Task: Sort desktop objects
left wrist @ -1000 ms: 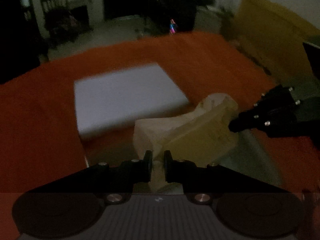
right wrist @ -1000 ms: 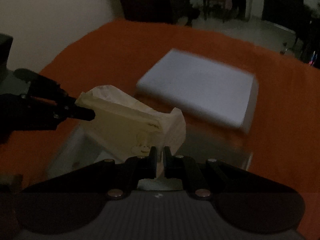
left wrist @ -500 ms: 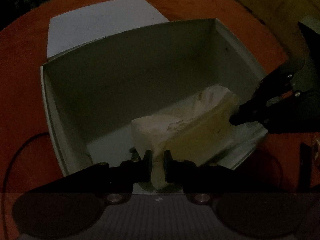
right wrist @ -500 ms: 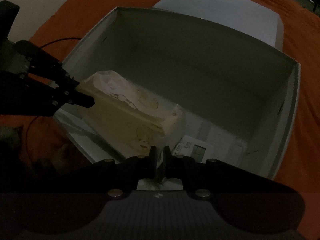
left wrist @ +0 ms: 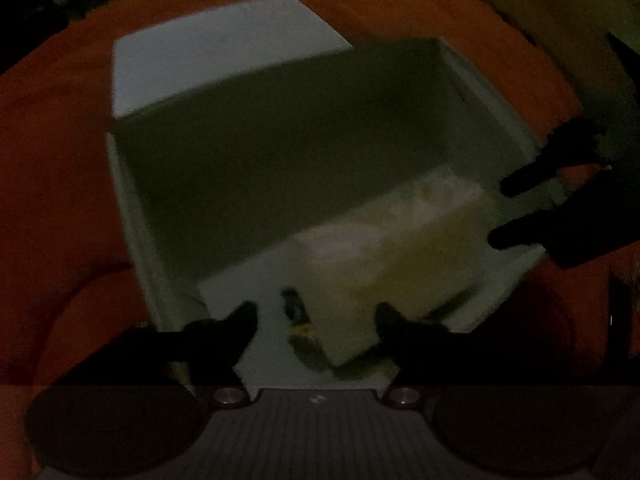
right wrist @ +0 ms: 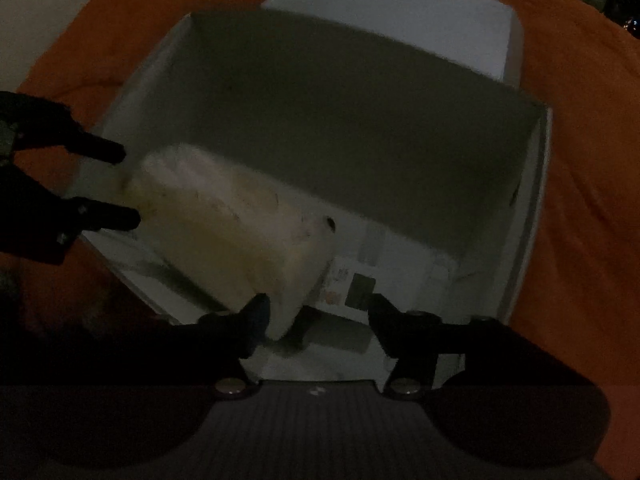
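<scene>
Two grippers, left (left wrist: 314,318) and right (right wrist: 316,310), point steeply down into an open white box (right wrist: 528,216) on orange cloth (left wrist: 60,160), jaws opening and clear of the pale tissue pack (left wrist: 392,256) lying inside toward 4 o'clock in the left view.

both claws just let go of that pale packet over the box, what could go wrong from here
1. The pale packet looks tilted against the white box's near wall, so it may settle crooked or lean on the rim.
2. The left claw and right claw, jaws opening, sit close to the packet; lifting out could snag its loose wrapping.
3. It may cover the small items on the box floor; the dim, blurred views hide what they are.
</scene>
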Available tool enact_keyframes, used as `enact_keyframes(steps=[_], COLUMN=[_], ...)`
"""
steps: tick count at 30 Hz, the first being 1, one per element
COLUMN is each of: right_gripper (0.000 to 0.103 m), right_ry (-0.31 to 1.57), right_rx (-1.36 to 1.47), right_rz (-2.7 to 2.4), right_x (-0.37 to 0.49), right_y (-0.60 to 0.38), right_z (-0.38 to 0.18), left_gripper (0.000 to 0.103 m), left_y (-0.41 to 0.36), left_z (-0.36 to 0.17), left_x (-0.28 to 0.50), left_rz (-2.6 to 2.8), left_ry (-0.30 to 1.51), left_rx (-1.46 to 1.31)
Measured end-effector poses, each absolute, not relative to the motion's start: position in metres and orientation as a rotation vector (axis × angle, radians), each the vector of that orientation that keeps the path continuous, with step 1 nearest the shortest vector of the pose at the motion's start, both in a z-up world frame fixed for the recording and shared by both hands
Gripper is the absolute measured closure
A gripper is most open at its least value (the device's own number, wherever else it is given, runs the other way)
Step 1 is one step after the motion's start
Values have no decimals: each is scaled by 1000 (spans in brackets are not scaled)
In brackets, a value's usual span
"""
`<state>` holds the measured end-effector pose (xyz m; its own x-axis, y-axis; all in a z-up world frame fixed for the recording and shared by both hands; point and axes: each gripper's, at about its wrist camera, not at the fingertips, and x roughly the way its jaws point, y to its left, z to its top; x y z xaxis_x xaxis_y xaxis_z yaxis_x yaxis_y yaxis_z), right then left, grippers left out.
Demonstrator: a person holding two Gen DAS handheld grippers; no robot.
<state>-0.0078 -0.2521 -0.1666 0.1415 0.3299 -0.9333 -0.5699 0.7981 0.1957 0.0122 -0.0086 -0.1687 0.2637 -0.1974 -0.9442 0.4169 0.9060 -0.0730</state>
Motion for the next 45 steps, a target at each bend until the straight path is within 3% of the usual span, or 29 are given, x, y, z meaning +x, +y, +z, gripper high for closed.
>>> enact_keyframes(steps=[4,6,8,11,18,21,23,25,37,42,45], right_gripper=[41,29,19,18,17,9,7,6,0,0,8], right_ry=[1197,1138,1086,1054,1139,1177,1197,1209,1251,1187,1201], right_rx=[-189,-148,-119,-73,52,72,53,26,100,176,471], right_rz=[677,676,668,680,632,565,526,487,498,525,899], right_x=[18,47,77,141,267,307,330,350,413,396,391], right_y=[-247,-245,-247,-254,-286,-291,-292,-294,-287,-276,-272], right_z=[-133,-113,-98,-91,-140,-175,-198,-217,-307,-289,-268], left_gripper=[39,39,32,31,30,28,9,0,0,1,8], left_y=[15,33,50,74,119,129,132,138,136,114,103], left_z=[-143,-131,-124,-123,-176,-205,-217,-228,-286,-284,-270], left_x=[48,81,115,164,255,286,301,314,356,349,345], left_rz=[-397,-346,-298,-242,-174,-139,-128,-104,-138,-149,-244], left_ry=[1181,1144,1119,1087,1123,1129,1117,1092,1133,1150,1155], left_rx=[157,111,58,-6,-160,-177,-209,-235,-218,-205,-198])
